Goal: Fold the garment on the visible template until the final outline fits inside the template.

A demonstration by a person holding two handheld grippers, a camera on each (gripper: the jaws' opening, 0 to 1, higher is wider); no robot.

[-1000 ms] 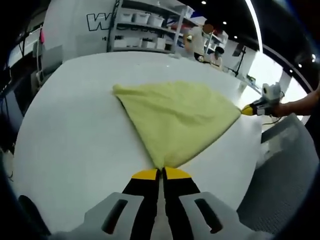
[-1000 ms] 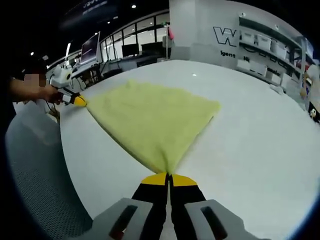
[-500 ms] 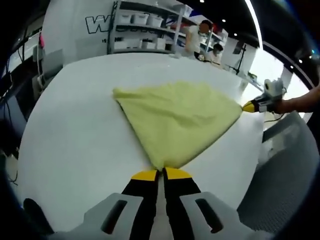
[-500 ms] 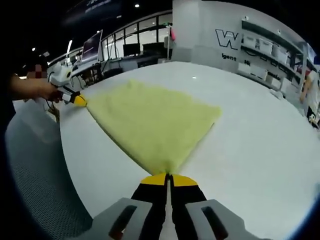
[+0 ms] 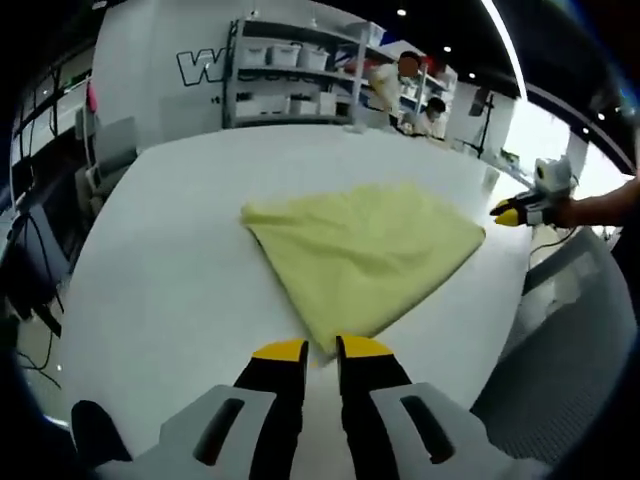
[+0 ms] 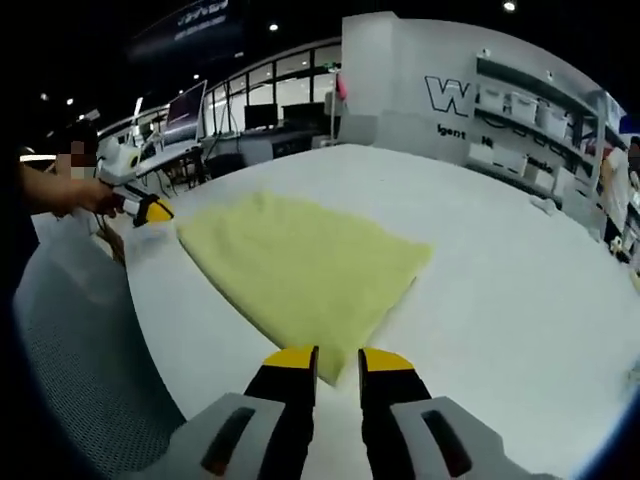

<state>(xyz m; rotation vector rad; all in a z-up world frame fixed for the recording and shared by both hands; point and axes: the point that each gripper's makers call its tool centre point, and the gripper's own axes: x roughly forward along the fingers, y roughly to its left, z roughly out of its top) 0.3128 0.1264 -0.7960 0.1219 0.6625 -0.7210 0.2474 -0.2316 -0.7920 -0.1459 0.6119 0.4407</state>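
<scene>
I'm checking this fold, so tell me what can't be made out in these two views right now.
- Template: no outline shows on the white table in either view; the yellow garment may cover it.
- Garment's underside layers: hidden by its top layer.
- Wall lettering: cut off by shelving, left gripper view.
- Shelf bins: too small, both views.
- Table's far right: cut by the right gripper view's edge.

L gripper point(image 5: 322, 348): yellow tips, black fingers, grey slotted base | R gripper point(image 6: 337, 358): same | forearms bare
</scene>
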